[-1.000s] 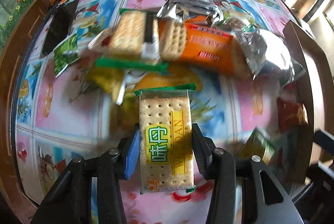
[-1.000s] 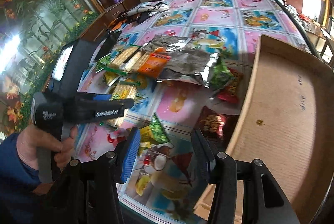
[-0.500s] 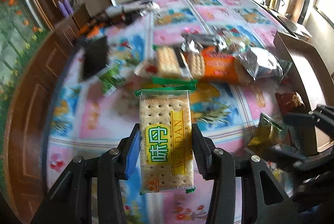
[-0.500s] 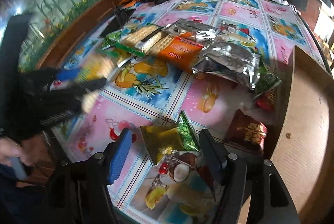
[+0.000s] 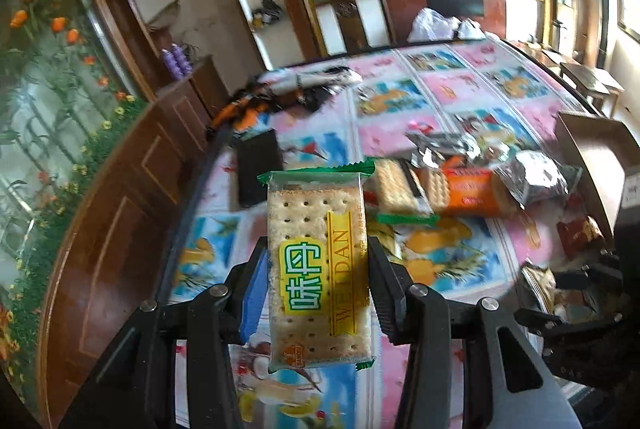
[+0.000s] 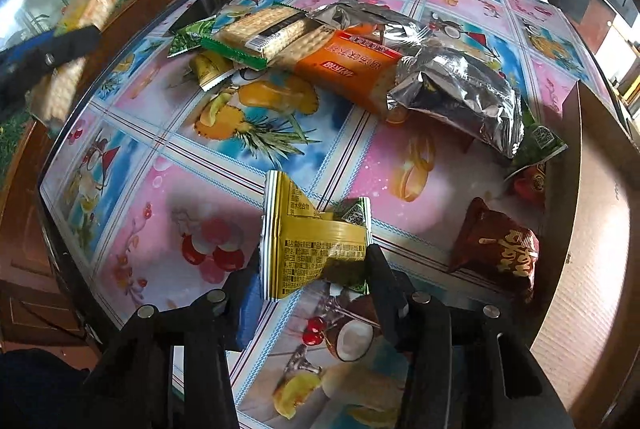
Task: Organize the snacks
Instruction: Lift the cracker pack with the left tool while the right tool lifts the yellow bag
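Crinkly clear film over a stiff, brittle cracker pack (image 5: 318, 269): my left gripper (image 5: 316, 285) clamps its long edges, lifted off the table (image 5: 440, 85). I judge it light but crushable. Right gripper (image 6: 312, 269) pinches a soft yellow foil packet (image 6: 308, 249) at its crumpled near end, low over the glossy fruit-print cloth; a cardboard box (image 6: 592, 229) sits right

Left gripper (image 5: 318, 285): black angular frame, round silver screw heads on the linkages, one finger faced with a blue pad (image 5: 253, 299), the other with a black ribbed pad (image 5: 378, 289). Right gripper (image 6: 310, 303) was the same build: black frame, silver screws, blue pad (image 6: 248, 309) one side, black finger opposite. Dark blue sleeve (image 6: 36, 385) showed at the lower left of the right wrist view.
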`<state>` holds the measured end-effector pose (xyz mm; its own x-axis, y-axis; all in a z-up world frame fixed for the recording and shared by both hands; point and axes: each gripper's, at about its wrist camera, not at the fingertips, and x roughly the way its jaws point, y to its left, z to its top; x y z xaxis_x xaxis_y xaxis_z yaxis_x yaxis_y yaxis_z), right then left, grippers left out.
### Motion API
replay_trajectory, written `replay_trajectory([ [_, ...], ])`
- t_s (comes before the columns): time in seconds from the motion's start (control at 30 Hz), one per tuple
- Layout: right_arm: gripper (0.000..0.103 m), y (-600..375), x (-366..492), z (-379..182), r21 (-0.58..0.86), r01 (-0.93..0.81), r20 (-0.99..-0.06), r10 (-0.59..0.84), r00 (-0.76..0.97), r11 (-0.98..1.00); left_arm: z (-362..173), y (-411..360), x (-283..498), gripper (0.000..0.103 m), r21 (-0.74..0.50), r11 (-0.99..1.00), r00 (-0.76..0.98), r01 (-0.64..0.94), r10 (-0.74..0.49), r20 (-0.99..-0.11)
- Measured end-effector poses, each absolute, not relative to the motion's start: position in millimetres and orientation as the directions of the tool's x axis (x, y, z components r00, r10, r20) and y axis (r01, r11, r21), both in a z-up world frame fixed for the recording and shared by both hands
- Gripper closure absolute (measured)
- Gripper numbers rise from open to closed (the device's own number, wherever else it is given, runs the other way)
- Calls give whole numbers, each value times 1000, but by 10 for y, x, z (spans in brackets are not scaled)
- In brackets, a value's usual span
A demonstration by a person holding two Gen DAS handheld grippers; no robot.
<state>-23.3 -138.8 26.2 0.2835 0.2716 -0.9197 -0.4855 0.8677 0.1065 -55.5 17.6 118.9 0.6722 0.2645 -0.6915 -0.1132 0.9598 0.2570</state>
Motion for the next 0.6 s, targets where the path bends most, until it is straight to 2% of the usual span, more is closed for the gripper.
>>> replay_trajectory([
  [0.27, 51, -1409, -226, 288, 135, -448, -914, 285, 287, 884, 1419, 441, -609, 58, 231, 947, 694, -221, 319, -645],
  [0.47, 63, -1394, -218, 308, 146, -447, -909, 298, 292, 883, 1629, 586, -669, 58, 224, 934, 708, -279, 358, -609],
  [0.6, 66, -1383, -239, 329, 157, -452, -903, 313, 295, 878, 1696, 637, -703, 58, 222, 928, 709, -300, 372, -599],
])
